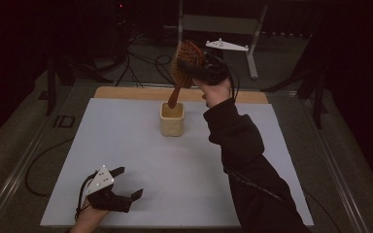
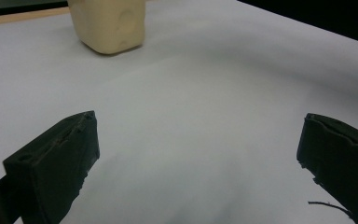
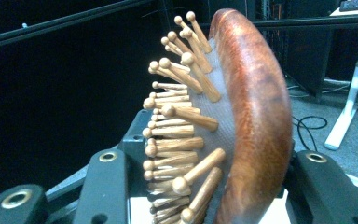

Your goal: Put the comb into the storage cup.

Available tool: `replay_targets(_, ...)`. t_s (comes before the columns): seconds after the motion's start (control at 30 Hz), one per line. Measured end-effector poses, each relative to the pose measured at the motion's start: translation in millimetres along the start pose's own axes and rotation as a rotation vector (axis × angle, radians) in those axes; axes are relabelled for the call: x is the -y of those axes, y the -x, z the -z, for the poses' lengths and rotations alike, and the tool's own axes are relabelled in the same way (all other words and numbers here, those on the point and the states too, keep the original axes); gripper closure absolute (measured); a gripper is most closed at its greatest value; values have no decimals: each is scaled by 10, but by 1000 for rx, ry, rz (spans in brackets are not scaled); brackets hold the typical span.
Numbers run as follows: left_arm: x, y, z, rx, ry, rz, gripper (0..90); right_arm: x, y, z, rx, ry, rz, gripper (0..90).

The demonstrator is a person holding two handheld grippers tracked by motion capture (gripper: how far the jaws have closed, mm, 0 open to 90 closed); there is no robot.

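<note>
Item 1, nearest: left gripper (image 1: pixel 126 183) is resting low on the white bench (image 1: pixel 126 145), its 2 jaws spread wide and holding nothing.

Item 2, mid-bench: cream cup (image 1: pixel 172 119) is standing upright, looking light and easy to tip.

Item 3, farthest: right gripper (image 1: pixel 197 69) is clamping the wooden hairbrush (image 1: pixel 184 65) by its head, pins on one side, handle tip dipping into the cup. The brush looks rigid, light and glossy-backed, likely slippery; the handle seems the steadier hold.

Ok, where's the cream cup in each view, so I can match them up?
High view: cream cup at table centre, toward the far edge, hairbrush handle dipping into it.
Left gripper view: top left, cropped by the frame.
Right gripper view: not in it.
Shared landmark: the white tabletop.
</note>
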State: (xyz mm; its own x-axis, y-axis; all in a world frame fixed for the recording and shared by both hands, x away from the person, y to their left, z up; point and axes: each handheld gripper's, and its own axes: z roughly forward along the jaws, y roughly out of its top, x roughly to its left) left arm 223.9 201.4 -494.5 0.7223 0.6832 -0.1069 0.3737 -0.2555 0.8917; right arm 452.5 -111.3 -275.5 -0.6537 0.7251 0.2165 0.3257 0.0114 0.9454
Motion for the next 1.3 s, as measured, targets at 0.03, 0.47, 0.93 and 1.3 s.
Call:
replay_targets(0.03, -1, 3, 5, -1, 3, 0, 0, 9, 9, -48, 7, -4, 1, 505)
replay_targets(0.47, -6, 11, 27, 0, 13, -9, 0, 195, 53, -290, 25, -49, -25, 505)
replay_targets(0.93, -2, 23, 29, 7, 17, -10, 0, 376, 61, -426, 34, -91, -29, 505)
replay_targets(1.3, 3, 17, 33, 3, 17, -8, 0, 580, 60, -525, 45, -124, -34, 504)
